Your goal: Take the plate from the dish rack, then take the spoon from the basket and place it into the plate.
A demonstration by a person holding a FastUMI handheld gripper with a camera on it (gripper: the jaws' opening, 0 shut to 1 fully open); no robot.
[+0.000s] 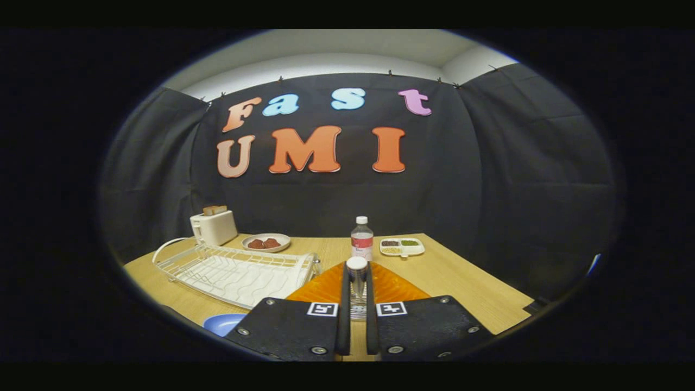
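Tongs (357,267) clenched on the spoon (357,293), long axis along them, rounded end forward, above orange basket (402,288).

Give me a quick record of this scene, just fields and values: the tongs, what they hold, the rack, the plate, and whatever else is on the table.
tongs: nearly shut
held: spoon, upright between both fingers
dish rack: white wire, beside the tongs, no dishes visible in it
blue plate: on the table, near the rack
orange basket: under the fingers
beyond: water bottle, toaster, dish of food, divided tray

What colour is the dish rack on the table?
White, seen in the gripper view: dish rack.
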